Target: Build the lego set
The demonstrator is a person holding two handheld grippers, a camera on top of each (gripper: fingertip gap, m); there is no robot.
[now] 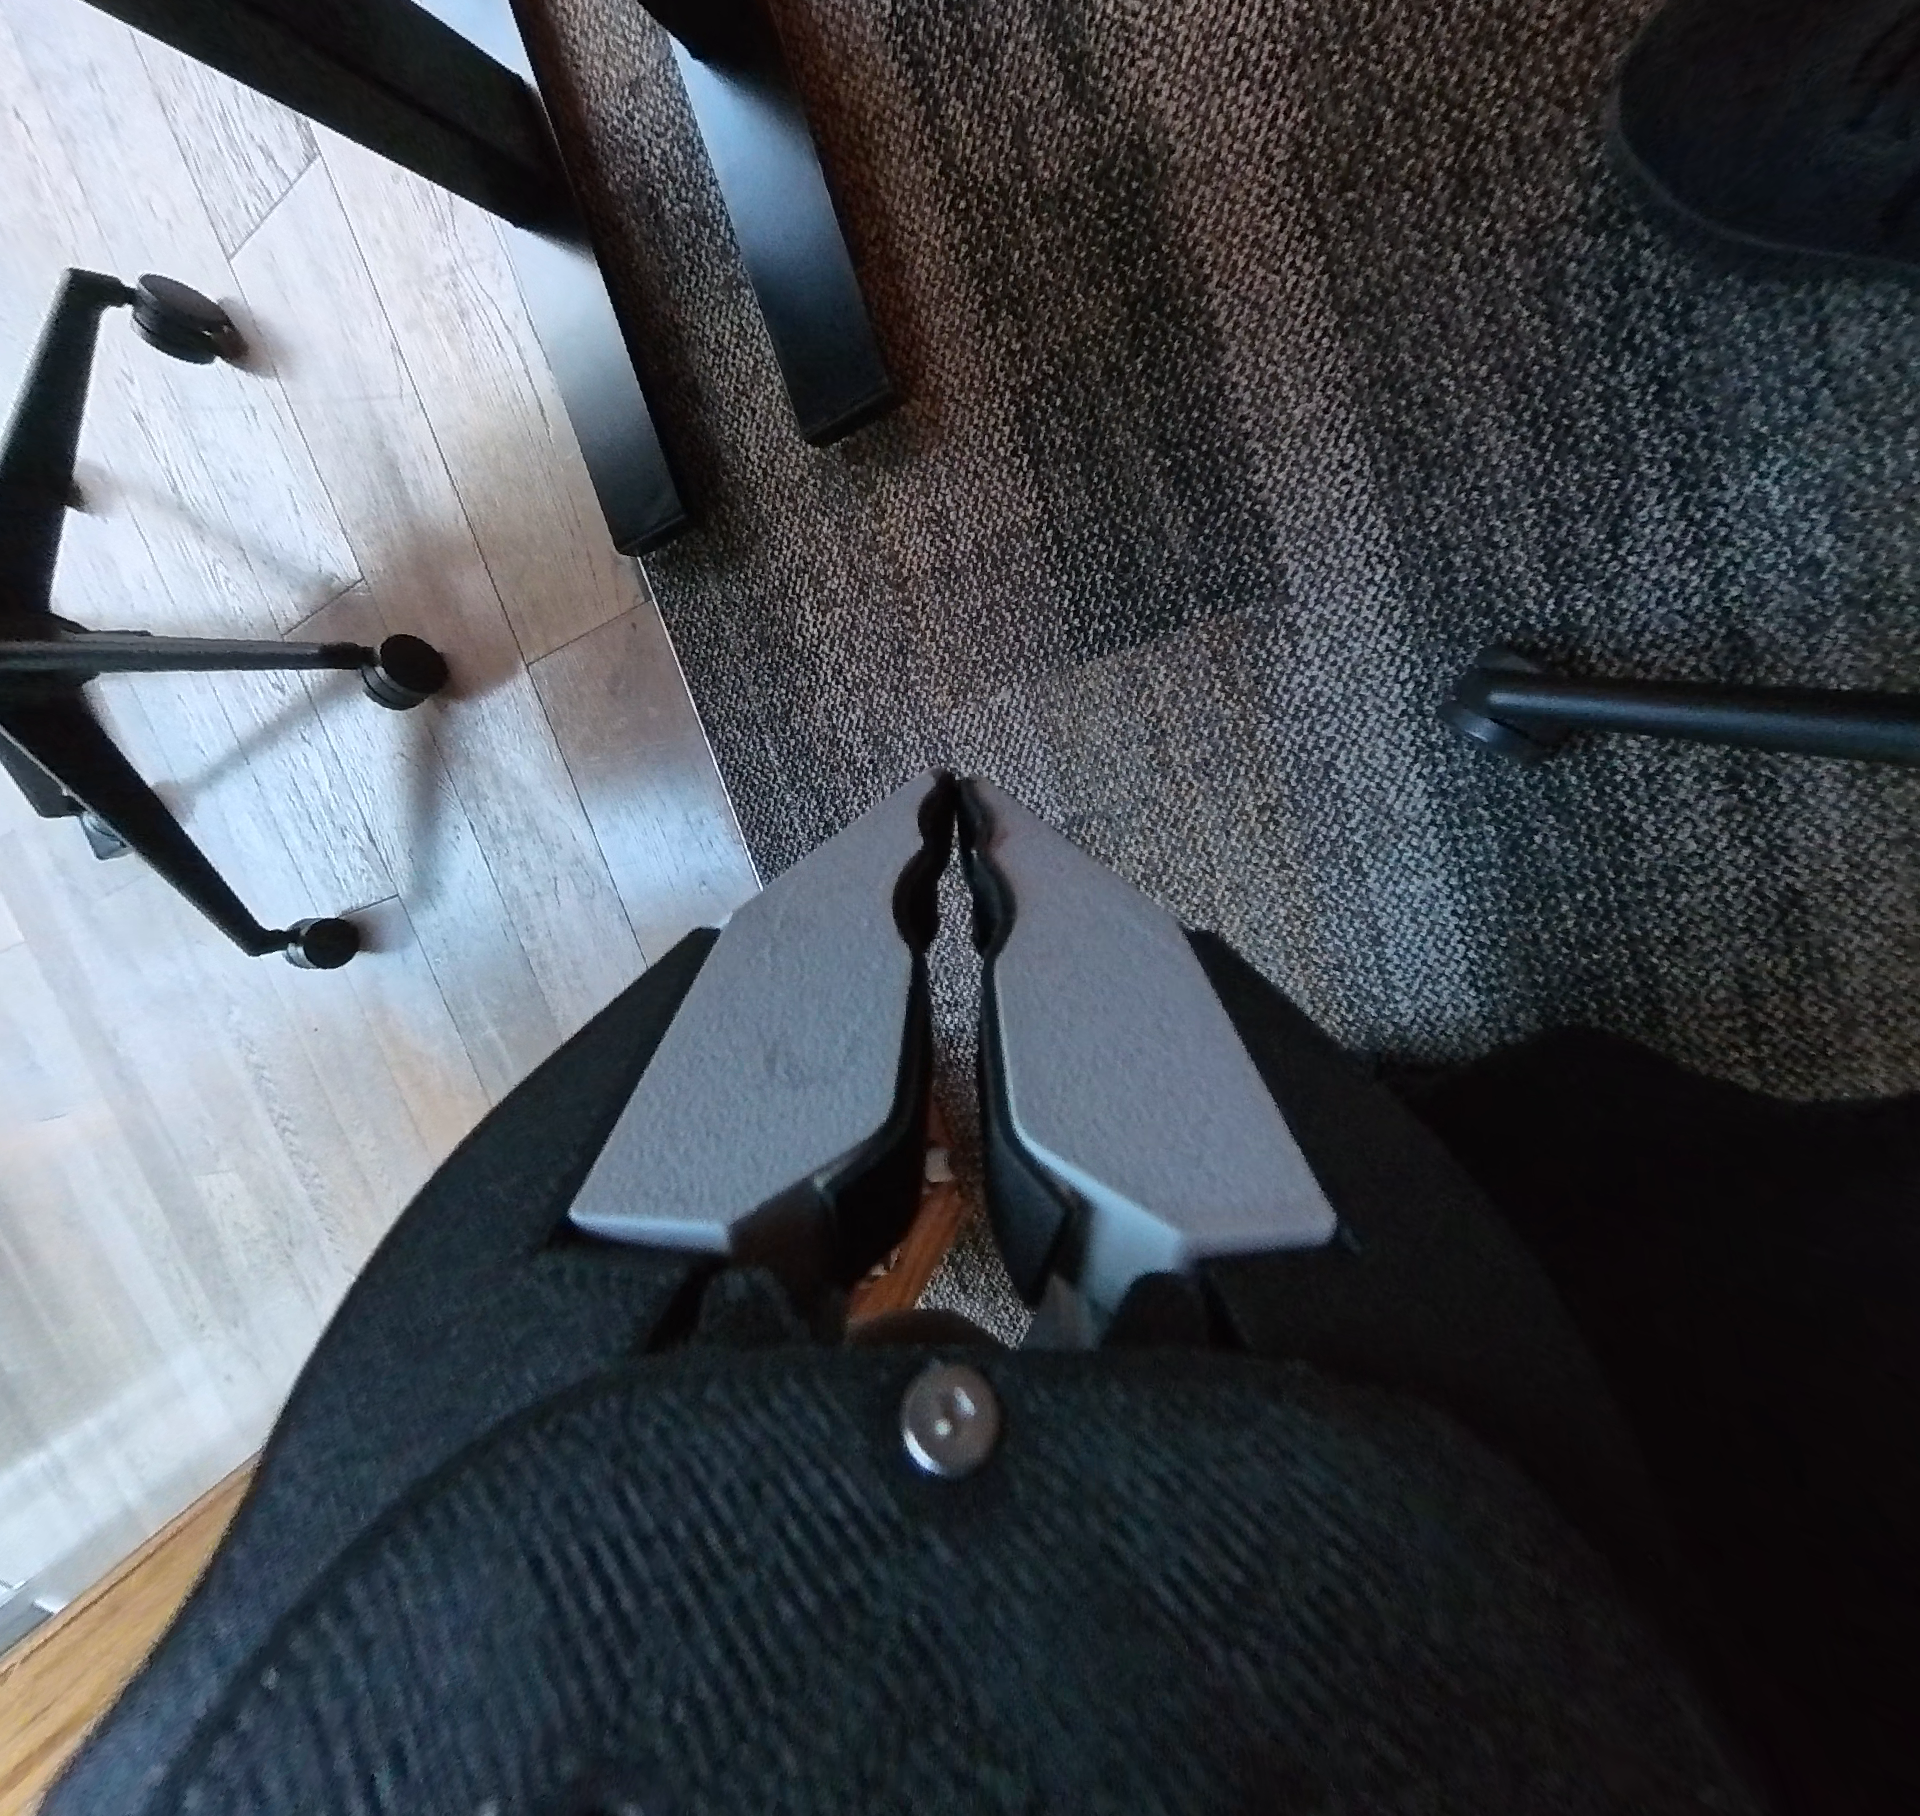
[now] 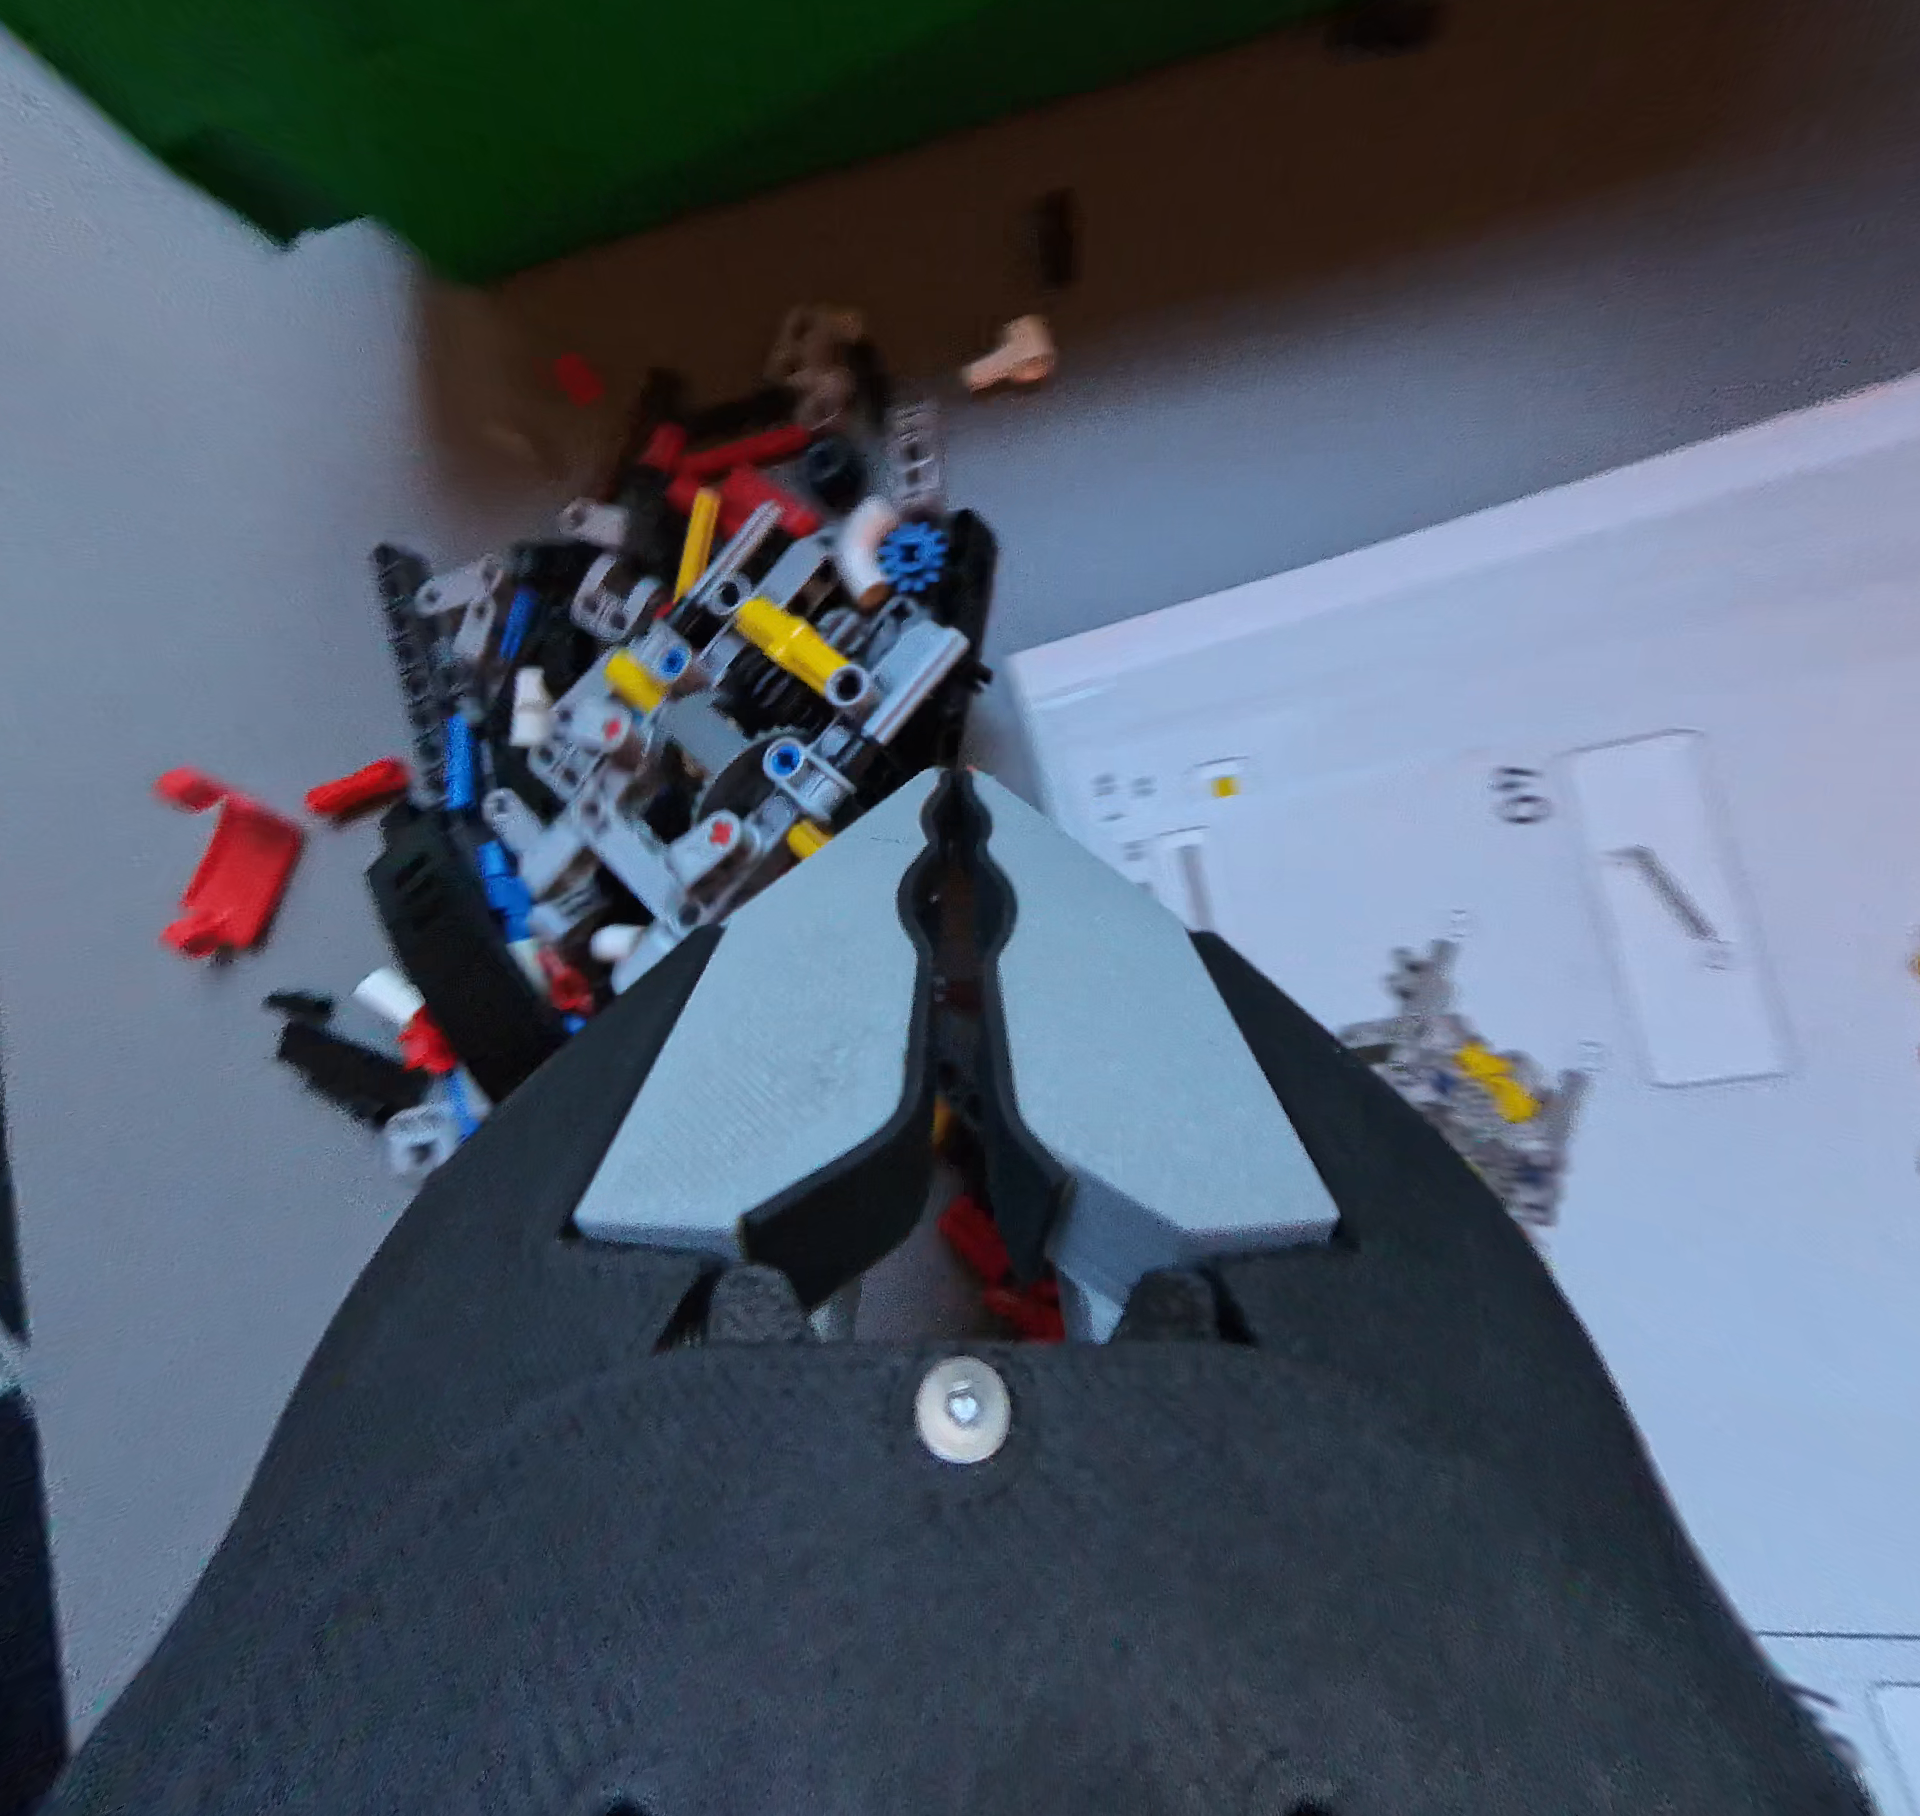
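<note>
Left wrist view is looking down at the floor. The left gripper (image 1: 954,792) is pointing downward, with its jaws closed tip against tip and nothing between them. Under the tips a speckled carpet (image 1: 1195,540) is filling the middle and the right of the frame. A pale wooden floor (image 1: 343,540) is lying at the left of the frame. A black chair base with castors (image 1: 400,670) is standing on that wooden floor at the left edge. Two black furniture legs (image 1: 831,291) are coming down from the top of the frame to the carpet border. One more dark castor arm (image 1: 1662,722) is reaching in from the right edge, and a dark shoe (image 1: 1787,104) is showing in the upper right corner.

In the right wrist view, the right gripper (image 2: 954,784) is hanging over a white tabletop (image 2: 156,519), tilted forward. Its jaws are closed together and gripping nothing. Just beyond the tips, toward the upper left, a pile of small plastic building pieces (image 2: 707,686) is lying, grey, black, yellow, blue and red. A loose red piece (image 2: 234,867) is lying at the left, apart from the pile. A white printed booklet (image 2: 1507,727) is lying at the right of the frame. A green surface (image 2: 623,52) is filling the top. The picture is blurred.
</note>
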